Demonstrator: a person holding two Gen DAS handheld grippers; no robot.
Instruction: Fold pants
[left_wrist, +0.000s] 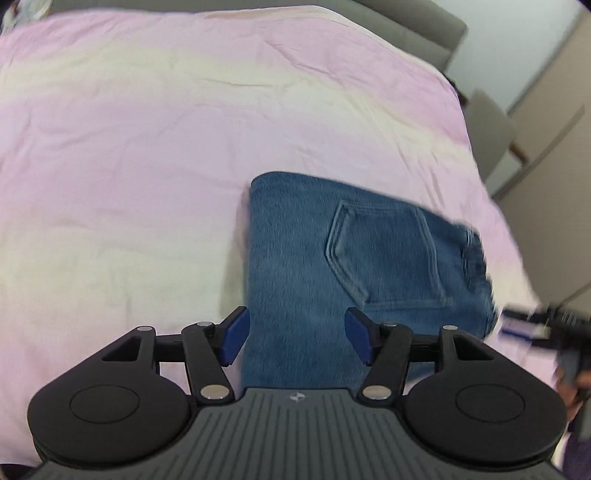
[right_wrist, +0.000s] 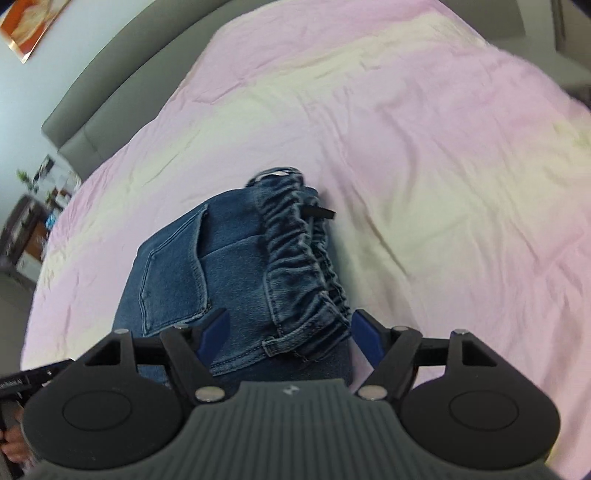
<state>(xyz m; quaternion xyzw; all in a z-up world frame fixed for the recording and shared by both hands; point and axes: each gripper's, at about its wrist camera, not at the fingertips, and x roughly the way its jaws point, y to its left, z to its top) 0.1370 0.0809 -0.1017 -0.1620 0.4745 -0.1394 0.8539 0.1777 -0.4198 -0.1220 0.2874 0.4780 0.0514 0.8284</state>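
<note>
Folded blue denim pants (left_wrist: 354, 266) lie on a pink and cream bedspread (left_wrist: 147, 147), back pocket up. My left gripper (left_wrist: 297, 338) hovers over their near edge, open, blue pads well apart with only the flat denim showing between them. In the right wrist view the same pants (right_wrist: 236, 258) show their gathered elastic waistband (right_wrist: 306, 266) and a black drawstring tip. My right gripper (right_wrist: 290, 339) is open above the waistband end, and its pads press on nothing. The right gripper also appears blurred at the right edge of the left view (left_wrist: 554, 325).
A grey upholstered bed frame (right_wrist: 92, 122) borders the bedspread (right_wrist: 443, 147). A shelf with small items and a plant (right_wrist: 33, 206) stands beyond the left edge. Wardrobe doors (left_wrist: 554, 147) and a grey chair (left_wrist: 487, 136) are to the right.
</note>
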